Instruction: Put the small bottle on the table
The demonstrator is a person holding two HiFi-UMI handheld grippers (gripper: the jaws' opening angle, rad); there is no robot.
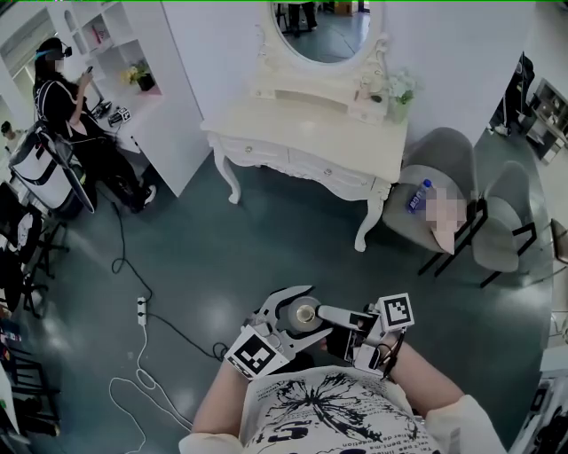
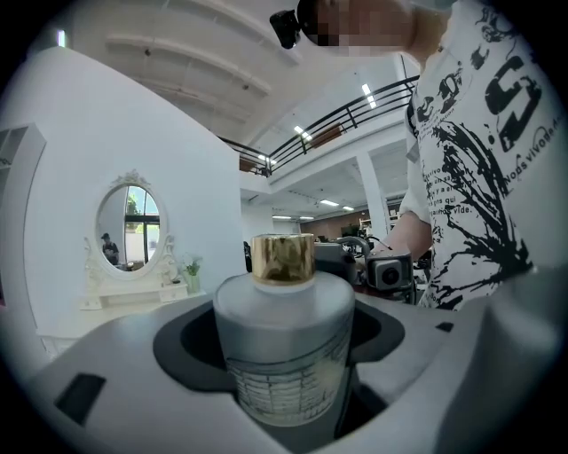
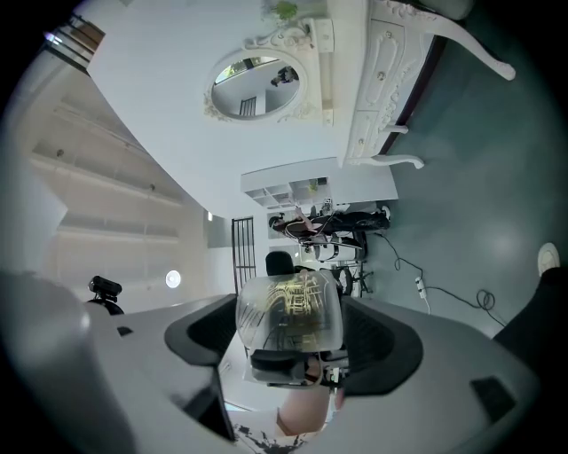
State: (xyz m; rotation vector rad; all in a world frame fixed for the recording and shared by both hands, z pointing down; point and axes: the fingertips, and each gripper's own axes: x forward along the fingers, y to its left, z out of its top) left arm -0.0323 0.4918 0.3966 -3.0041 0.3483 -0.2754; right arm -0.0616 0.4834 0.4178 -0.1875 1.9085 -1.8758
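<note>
Between both pairs of jaws, held in the air: small bottle [image 2: 284, 346], upright, gold cap [image 2: 282, 257] up. Clenched round its frosted body by left gripper [image 1: 295, 312]; pinched as well by right gripper [image 3: 288, 341], near the jaw tips (that one facing the left across the bottle). Well ahead of both grippers: white table [image 1: 297, 129] with oval mirror [image 1: 324, 27], bottle not on it.
</note>
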